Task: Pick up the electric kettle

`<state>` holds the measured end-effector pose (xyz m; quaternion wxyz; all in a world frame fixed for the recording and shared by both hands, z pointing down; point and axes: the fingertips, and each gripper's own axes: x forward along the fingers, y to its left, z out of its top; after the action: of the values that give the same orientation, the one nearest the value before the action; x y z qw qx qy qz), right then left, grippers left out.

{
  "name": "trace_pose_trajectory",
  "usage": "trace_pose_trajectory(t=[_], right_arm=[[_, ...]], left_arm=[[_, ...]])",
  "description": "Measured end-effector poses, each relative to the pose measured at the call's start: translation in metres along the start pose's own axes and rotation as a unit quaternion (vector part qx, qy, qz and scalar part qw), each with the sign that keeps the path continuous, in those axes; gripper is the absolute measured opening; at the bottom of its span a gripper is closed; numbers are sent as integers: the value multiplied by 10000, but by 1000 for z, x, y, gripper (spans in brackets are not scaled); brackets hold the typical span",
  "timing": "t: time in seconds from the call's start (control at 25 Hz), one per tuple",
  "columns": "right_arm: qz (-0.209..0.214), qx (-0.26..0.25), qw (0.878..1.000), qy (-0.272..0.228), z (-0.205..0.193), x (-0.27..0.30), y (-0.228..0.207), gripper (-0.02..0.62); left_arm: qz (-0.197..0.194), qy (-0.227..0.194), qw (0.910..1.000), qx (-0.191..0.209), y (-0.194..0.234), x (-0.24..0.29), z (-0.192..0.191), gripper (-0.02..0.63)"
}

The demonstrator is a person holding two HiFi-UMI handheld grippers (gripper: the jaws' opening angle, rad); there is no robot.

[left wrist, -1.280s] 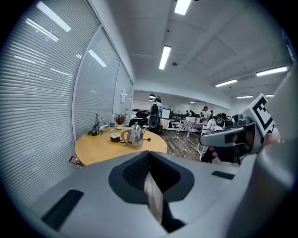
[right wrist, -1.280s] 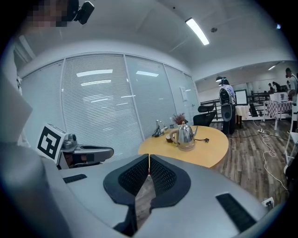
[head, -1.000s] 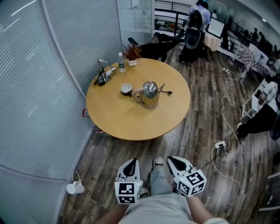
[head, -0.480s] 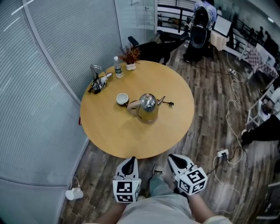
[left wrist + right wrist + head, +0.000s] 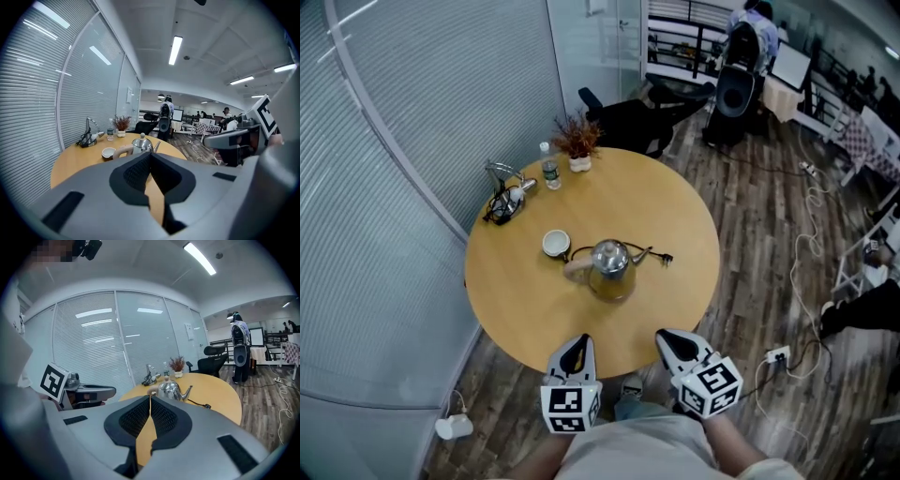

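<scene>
On the round wooden table (image 5: 525, 309), a white cup (image 5: 555, 244) sits just left of the electric kettle (image 5: 609, 270), which stands upright near the table's middle. The kettle's long axis runs left to right, with the pale handle on the left by the cup and the spout on the right, toward a black cord (image 5: 656, 253). At the table's near edge the left gripper (image 5: 577, 345) and right gripper (image 5: 667, 339) hover side by side, jaws pressed together on nothing, well apart from the kettle.
</scene>
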<state>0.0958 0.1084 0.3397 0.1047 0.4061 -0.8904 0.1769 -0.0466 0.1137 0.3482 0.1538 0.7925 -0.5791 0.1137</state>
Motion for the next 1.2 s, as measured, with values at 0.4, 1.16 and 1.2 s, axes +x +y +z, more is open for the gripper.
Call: trace_pose_trajectory(t=[0.4, 1.16, 1.2], right_arm=[[168, 5, 9999, 7, 18, 23, -19, 32], [-157, 322, 9993, 118, 19, 65, -26, 32], [-173, 305, 9993, 128, 20, 67, -27, 32]], left_arm=[[130, -22, 9999, -109, 11, 27, 17, 3], [-197, 200, 9996, -65, 46, 61, 19, 3], [-196, 203, 9996, -83, 49, 63, 18, 3]])
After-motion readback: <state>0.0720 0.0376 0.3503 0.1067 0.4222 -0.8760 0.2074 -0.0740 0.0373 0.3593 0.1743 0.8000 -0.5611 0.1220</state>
